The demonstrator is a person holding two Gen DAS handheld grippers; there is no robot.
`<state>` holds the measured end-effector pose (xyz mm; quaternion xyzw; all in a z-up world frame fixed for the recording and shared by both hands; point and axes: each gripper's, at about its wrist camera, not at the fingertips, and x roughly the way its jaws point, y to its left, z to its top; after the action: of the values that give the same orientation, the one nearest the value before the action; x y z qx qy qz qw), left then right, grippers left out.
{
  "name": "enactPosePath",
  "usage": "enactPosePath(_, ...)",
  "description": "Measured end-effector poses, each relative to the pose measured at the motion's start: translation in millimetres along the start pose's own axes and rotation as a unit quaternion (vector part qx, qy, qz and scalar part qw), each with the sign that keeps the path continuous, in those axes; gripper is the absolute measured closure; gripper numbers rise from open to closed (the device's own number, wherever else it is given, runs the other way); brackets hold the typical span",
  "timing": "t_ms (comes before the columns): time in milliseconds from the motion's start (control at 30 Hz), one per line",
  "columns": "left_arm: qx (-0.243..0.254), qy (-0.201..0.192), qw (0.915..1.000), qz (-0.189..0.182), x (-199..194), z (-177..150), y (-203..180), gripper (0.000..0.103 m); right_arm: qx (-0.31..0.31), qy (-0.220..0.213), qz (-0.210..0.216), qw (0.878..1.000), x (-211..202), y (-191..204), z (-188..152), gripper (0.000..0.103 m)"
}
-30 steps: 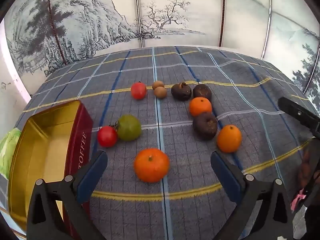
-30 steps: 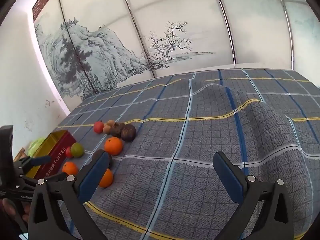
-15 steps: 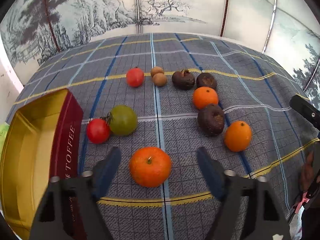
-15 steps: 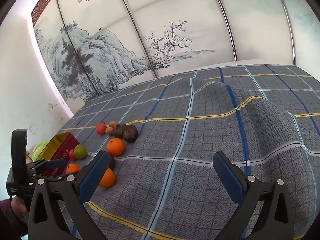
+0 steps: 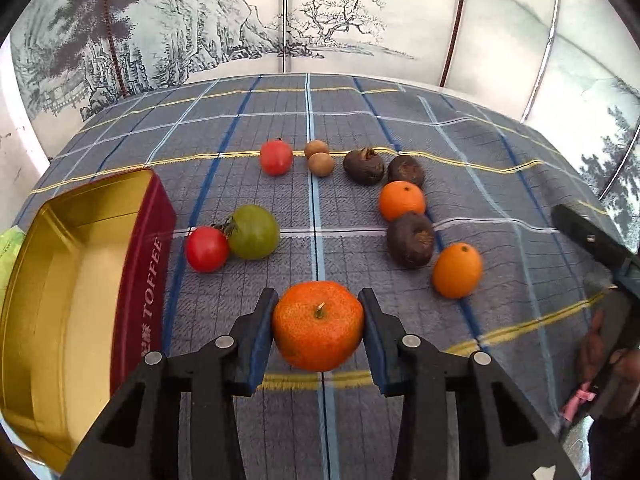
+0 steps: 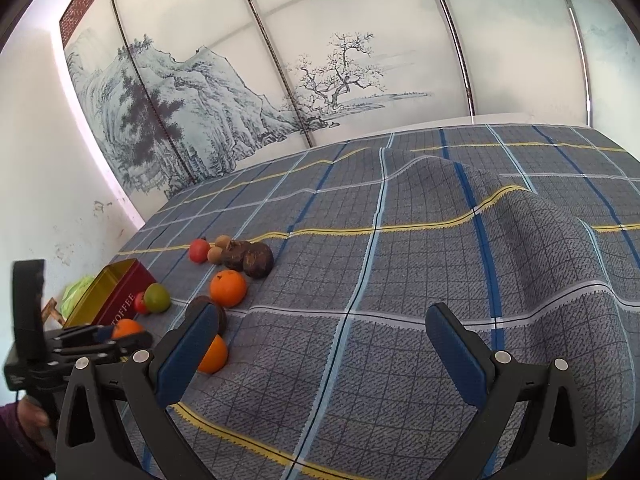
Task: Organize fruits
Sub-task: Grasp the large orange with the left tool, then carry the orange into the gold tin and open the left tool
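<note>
The large mandarin (image 5: 318, 326) sat on the plaid cloth (image 5: 400, 128) at the near edge of the fruit group, clamped between the blue pads of the left gripper (image 5: 318, 330), whose fingers (image 5: 260, 332) pressed its two sides. Left of it stood the open red toffee tin (image 5: 72, 280), gold inside. Just beyond lay a red tomato (image 5: 207, 249) touching a green tomato (image 5: 253, 232). To the right were two smaller oranges (image 5: 457, 270) and three dark brown fruits (image 5: 410, 239); farther back, a second red tomato (image 5: 276, 157) and two longans (image 5: 321, 164). The right gripper (image 6: 320, 356) hung over bare cloth well right of the fruit, its fingers (image 6: 456, 354) spread wide, holding nothing.
</note>
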<state>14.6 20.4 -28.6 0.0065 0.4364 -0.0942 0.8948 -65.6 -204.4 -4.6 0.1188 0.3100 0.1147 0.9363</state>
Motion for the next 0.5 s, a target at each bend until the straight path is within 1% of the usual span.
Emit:
enactPosePath(200, -0.007, -0.003, 1.0000, -0.006, -21.1, -2.7, 0.9, 0.066, 0.001, 0.009, -0.002, 1.000, 3.9, 2.9, 0.1, 0.000)
enactPosePath(333, -0.016, -0.020, 0.9996, -0.007, -41.0, -3.8, 8.4, 0.066, 0.001, 0.015, -0.006, 1.000, 7.9, 1.5, 0.2, 0.000)
enactPosePath(500, -0.026, -0.038, 0.9989, 0.003, -57.7, -4.3, 22.9, 0.066, 0.000, 0.023, -0.014, 1.000, 13.4, 3.2, 1.4, 0.000)
